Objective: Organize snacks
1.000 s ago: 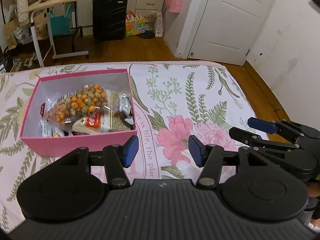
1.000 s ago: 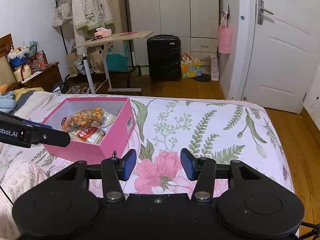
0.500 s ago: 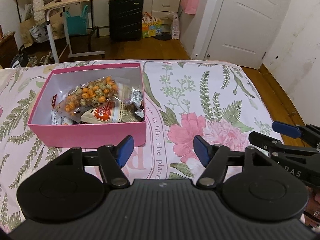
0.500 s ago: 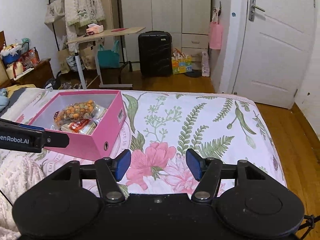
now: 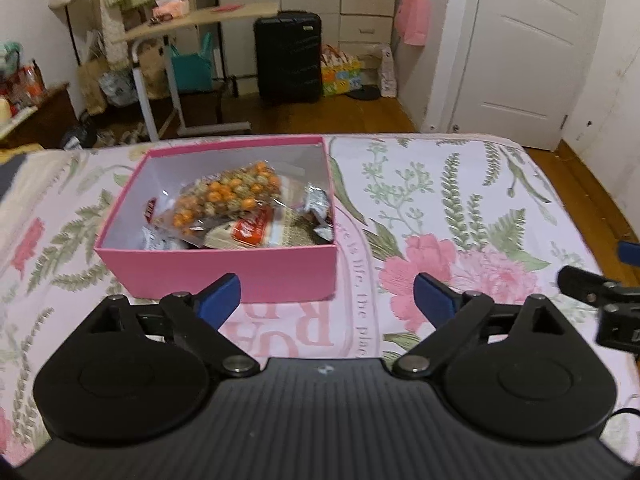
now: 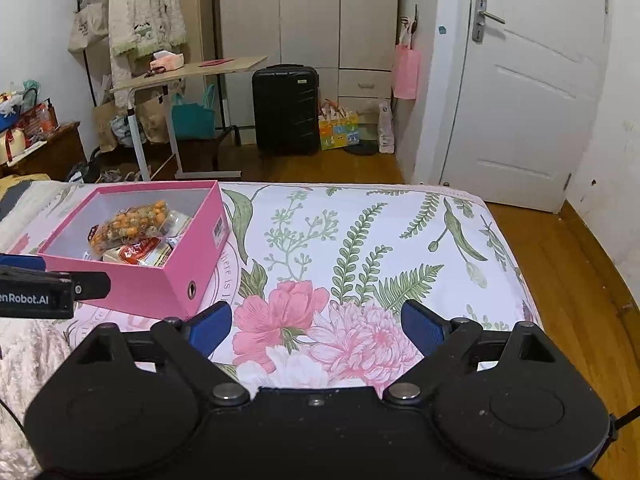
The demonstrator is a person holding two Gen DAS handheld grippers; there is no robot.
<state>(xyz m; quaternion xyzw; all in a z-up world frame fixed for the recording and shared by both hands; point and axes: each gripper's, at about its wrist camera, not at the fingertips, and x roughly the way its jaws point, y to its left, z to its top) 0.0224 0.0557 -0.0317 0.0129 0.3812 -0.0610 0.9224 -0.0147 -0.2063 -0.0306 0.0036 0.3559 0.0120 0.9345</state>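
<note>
Compared with 1 second ago, the left hand-held gripper (image 5: 327, 293) shows a much wider gap between its 2 blue-padded fingers (image 5: 219, 295), and so does the right hand-held gripper (image 6: 316, 326); both now stand fully spread and hold nothing. The open pink cardboard box (image 5: 224, 268) has also shifted in the left wrist view, from the left edge toward the middle, so it now sits straight ahead of the left fingers, and more of the room behind it shows.

The box is rectangular, with matte pink outer walls and a pale grey-white lining, and it rests on the floral bedspread (image 6: 360, 240), a soft printed cloth of pink flowers and green ferns. In the right wrist view a small metal-ringed hole (image 6: 191, 289) shows in the near end wall of the box.

The snacks lie inside the box, heaped toward its right side. On top is a clear crinkled bag of round orange and beige coated nuts (image 5: 224, 196). Just beneath it, toward the near wall of the box, lies a glossy packet with a red label (image 5: 252, 232), and at the right wall of the box sits a silvery foil wrapper (image 5: 318, 210). A small white packet (image 5: 158, 242) peeks out at the near left of the box.

The right hand-held gripper hovers over the bedspread to the right of the box, well apart from it.
</note>
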